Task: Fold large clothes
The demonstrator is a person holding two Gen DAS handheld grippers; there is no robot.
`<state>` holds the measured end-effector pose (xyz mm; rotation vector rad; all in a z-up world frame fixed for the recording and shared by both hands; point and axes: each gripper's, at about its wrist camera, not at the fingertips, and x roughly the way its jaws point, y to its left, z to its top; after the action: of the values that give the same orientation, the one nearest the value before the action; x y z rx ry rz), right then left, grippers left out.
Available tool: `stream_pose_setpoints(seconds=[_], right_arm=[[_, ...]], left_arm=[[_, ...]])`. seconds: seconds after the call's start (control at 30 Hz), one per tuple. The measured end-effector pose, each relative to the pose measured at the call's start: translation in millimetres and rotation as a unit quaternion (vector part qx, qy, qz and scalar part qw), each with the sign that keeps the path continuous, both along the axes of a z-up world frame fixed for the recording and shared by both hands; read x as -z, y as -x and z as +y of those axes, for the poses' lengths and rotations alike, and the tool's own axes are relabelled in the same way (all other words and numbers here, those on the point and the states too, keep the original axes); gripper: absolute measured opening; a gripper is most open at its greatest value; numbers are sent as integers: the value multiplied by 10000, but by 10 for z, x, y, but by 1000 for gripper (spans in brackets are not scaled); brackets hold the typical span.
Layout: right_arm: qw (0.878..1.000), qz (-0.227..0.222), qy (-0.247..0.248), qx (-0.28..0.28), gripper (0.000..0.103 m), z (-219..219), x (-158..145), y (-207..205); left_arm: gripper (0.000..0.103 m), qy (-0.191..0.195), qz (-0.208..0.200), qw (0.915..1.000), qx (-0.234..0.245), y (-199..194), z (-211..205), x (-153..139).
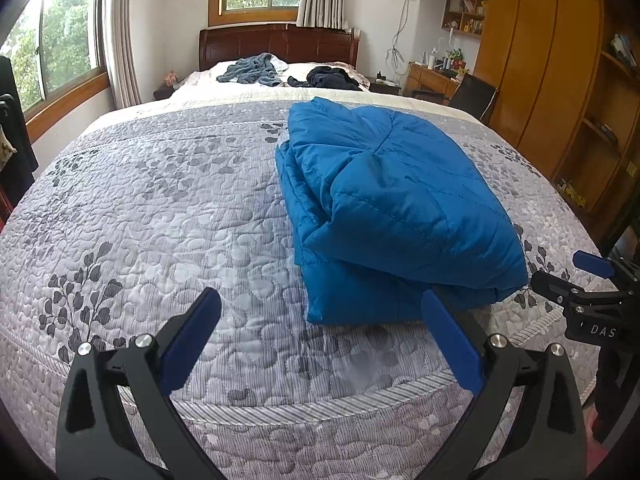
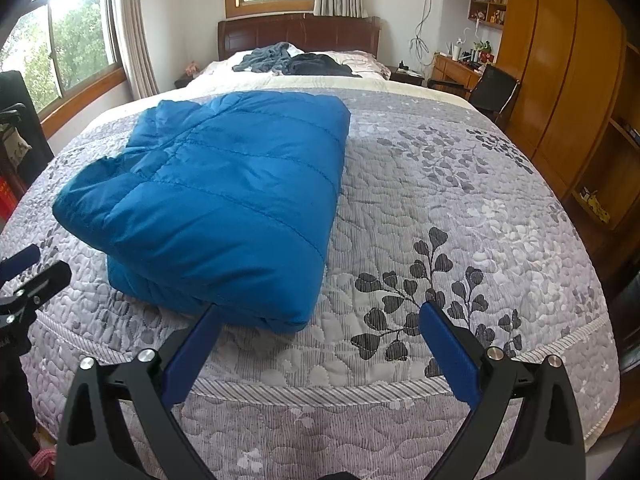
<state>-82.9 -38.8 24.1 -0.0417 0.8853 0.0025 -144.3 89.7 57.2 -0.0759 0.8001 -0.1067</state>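
Observation:
A blue quilted jacket [image 1: 396,208] lies folded into a thick bundle on the grey floral bedspread [image 1: 160,216]; in the right wrist view the jacket [image 2: 224,204] sits left of centre. My left gripper [image 1: 320,304] is open, held just short of the bundle's near edge with nothing between its fingers. Its right fingertip reaches the jacket's near corner. The right gripper [image 1: 560,276] shows at the right edge of the left wrist view. My right gripper [image 2: 320,316] is open and empty, its left fingertip at the jacket's near edge. The left gripper [image 2: 32,268] appears at the far left.
More clothes, a grey-blue heap [image 1: 256,70] and a dark heap [image 1: 332,78], lie near the wooden headboard [image 1: 280,44]. A wooden wardrobe [image 1: 552,80], desk and black chair [image 1: 474,94] stand to the right. Windows line the left wall. The bed's near edge [image 1: 304,404] is below the grippers.

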Motion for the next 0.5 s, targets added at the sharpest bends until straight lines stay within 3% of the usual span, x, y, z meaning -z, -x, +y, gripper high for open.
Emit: stream_pose_setpoints(seconds=[0.5], right_arm=[[10000,7,9,-57,99,31,-7,-12]], left_arm=[[100,0,8,10000,10,-2,3,5]])
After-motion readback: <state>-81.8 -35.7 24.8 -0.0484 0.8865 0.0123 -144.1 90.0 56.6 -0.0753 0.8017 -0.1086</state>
